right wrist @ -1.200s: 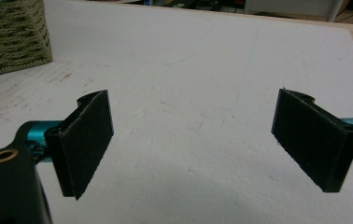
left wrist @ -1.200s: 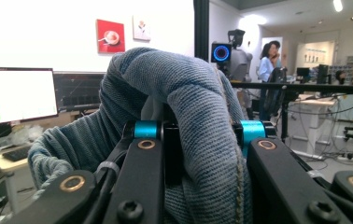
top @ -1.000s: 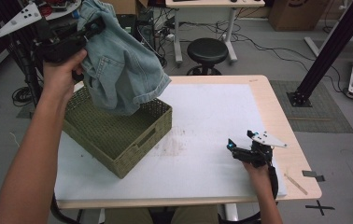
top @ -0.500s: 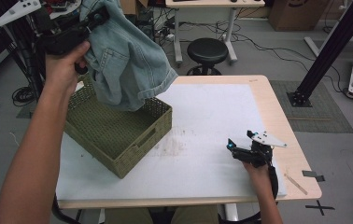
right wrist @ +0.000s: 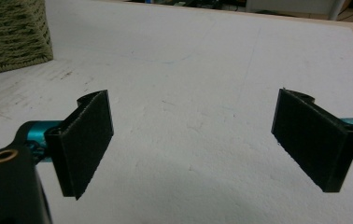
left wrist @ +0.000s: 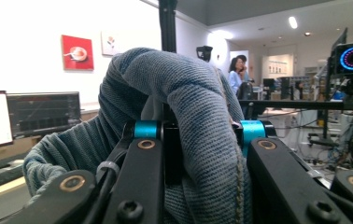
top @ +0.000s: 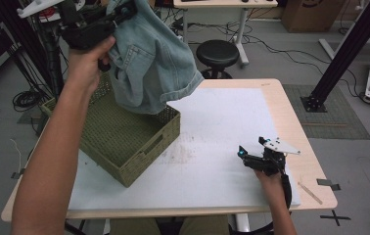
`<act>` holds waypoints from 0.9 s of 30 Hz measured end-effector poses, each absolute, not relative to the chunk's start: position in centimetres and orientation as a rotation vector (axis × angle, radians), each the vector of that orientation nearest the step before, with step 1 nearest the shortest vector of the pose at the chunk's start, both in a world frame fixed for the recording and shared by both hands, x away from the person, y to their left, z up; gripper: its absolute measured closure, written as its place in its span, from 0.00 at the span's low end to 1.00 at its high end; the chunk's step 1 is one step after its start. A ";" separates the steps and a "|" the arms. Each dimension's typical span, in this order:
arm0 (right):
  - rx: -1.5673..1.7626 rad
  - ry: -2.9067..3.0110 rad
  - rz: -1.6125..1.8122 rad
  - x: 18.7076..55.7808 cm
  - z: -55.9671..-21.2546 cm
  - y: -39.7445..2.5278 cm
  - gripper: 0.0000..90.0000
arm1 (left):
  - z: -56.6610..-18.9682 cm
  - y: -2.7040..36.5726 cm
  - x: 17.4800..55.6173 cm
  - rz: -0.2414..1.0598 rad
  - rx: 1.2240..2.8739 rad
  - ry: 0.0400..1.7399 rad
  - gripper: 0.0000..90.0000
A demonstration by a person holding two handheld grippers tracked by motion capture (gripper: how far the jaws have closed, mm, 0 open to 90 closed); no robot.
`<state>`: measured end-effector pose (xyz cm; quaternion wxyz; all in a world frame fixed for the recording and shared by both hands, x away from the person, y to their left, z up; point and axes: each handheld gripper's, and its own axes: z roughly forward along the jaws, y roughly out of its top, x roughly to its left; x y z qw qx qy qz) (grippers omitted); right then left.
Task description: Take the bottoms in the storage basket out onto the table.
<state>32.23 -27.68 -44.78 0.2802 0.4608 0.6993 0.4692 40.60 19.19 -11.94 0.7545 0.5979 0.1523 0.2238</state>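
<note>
The denim garment [top: 151, 58] is of light blue colour and it hangs in the air, high above the far left part of the table, with its lower hem just over the far edge of the woven basket [top: 124, 139]. From the high view I cannot tell if the hem touches the basket rim or stays a little above it. The garment is held at its top by the left gripper [top: 117, 17], which the left hand [top: 87, 68] lifts up at the top left of the high view. In the left gripper view a thick fold of the blue cloth [left wrist: 188, 121] sits between the two black jaws, and the jaws are pressed on it from both sides, so the cloth is pinched firmly. The basket is olive green, rectangular and open at the top, and it stands on the left side of the white table cover [top: 222, 127]; its inside looks bare where it can be seen. The right gripper [top: 251, 156] rests low near the right front part of the table, well apart from the basket and the garment. In the right gripper view its two jaws are spread wide with only the white cover [right wrist: 188, 93] between them, and a corner of the basket [right wrist: 11, 32] is at the upper left.
</note>
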 end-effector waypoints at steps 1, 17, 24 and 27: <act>1.235 1.875 1.258 32.2 -44.8 -27.7 0.14 | -11.9 18.7 40.7 0.484 1.308 0.326 0.85; 1.233 1.873 1.262 32.2 -44.8 -27.7 0.14 | -11.7 11.5 42.5 0.392 1.331 0.259 0.85; 1.231 1.875 1.268 32.2 -44.8 -27.7 0.14 | -12.3 7.5 43.7 0.341 1.345 0.231 0.85; 1.235 1.875 1.271 32.2 -44.8 -27.7 0.14 | -12.8 6.4 44.3 0.331 1.352 0.233 0.85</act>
